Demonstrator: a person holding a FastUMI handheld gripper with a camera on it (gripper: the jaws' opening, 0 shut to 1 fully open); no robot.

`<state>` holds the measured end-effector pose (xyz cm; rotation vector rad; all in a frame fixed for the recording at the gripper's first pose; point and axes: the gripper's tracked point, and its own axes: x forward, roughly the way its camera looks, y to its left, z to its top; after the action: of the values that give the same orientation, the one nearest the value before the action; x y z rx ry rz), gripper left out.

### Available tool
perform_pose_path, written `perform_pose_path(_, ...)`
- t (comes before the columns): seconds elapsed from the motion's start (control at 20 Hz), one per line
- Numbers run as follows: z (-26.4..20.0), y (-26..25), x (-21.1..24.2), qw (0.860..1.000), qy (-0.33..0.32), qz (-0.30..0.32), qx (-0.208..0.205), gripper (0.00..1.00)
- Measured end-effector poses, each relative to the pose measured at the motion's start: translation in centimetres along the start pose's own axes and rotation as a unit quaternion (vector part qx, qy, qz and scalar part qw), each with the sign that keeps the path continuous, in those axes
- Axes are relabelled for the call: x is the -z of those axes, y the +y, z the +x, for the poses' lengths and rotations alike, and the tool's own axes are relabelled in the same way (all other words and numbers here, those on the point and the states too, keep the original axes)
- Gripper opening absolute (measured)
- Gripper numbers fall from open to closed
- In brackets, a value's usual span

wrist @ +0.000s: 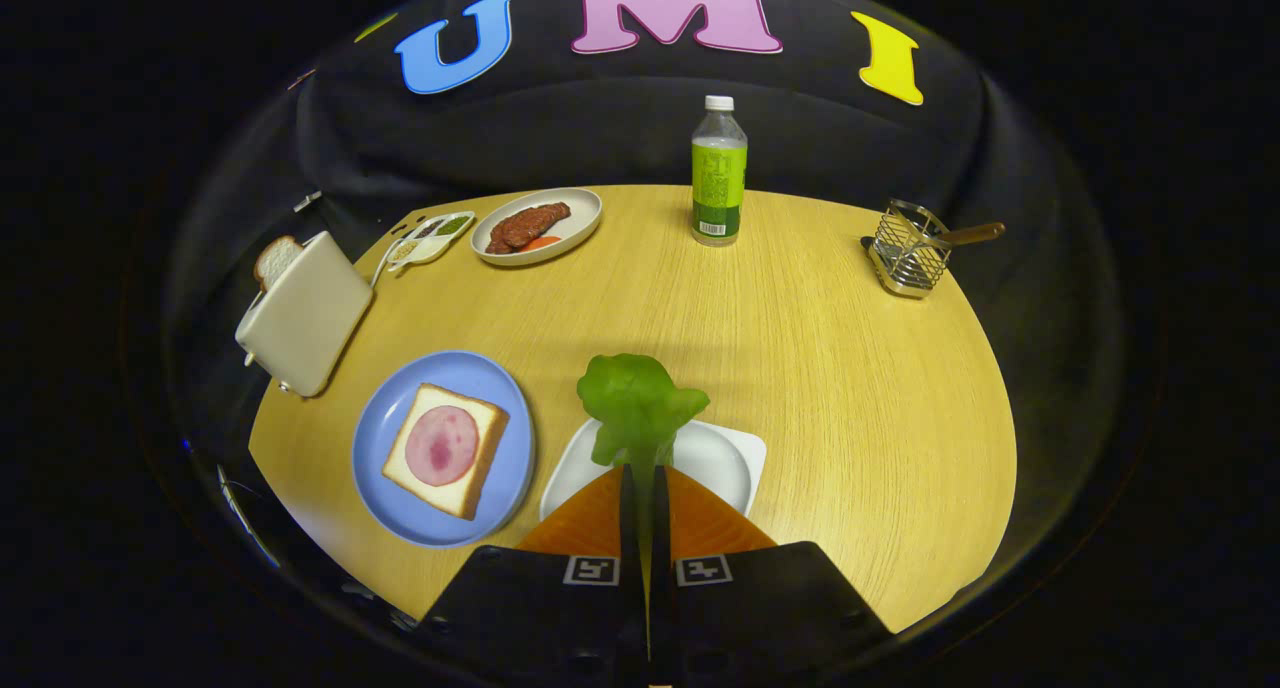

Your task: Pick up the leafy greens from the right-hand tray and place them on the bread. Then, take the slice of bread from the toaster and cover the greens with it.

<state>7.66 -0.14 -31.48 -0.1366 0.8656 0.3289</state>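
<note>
My gripper (pixel 641 473) is shut on the leafy greens (pixel 637 402), which stick up past the fingertips, lifted above the white tray (pixel 725 458). Left of the fingers a blue plate (pixel 390 428) holds a bread slice (pixel 447 449) topped with a round of pink ham. Further left and beyond stands a cream toaster (pixel 305 313) with a second bread slice (pixel 276 259) poking out of its slot.
Beyond the fingers on the round wooden table (pixel 850 388) stand a green-labelled bottle (pixel 719 173), an oval dish of meat (pixel 537 226), a small divided condiment dish (pixel 432 238) and, far right, a wire holder (pixel 908 251) with a wooden-handled utensil.
</note>
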Motion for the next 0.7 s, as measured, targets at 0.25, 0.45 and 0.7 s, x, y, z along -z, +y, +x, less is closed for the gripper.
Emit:
perform_pose_path(0.25, -1.8, 5.9, -1.9, 0.999, -0.001, -0.017, -0.052, 0.06)
perform_pose_path(0.45, -0.9, 11.2, -2.1, 0.995, 0.006, -0.04, -0.089, 0.06)
perform_pose_path(0.7, 1.1, 15.8, -1.0, 0.992, 0.024, -0.054, -0.112, 0.06)
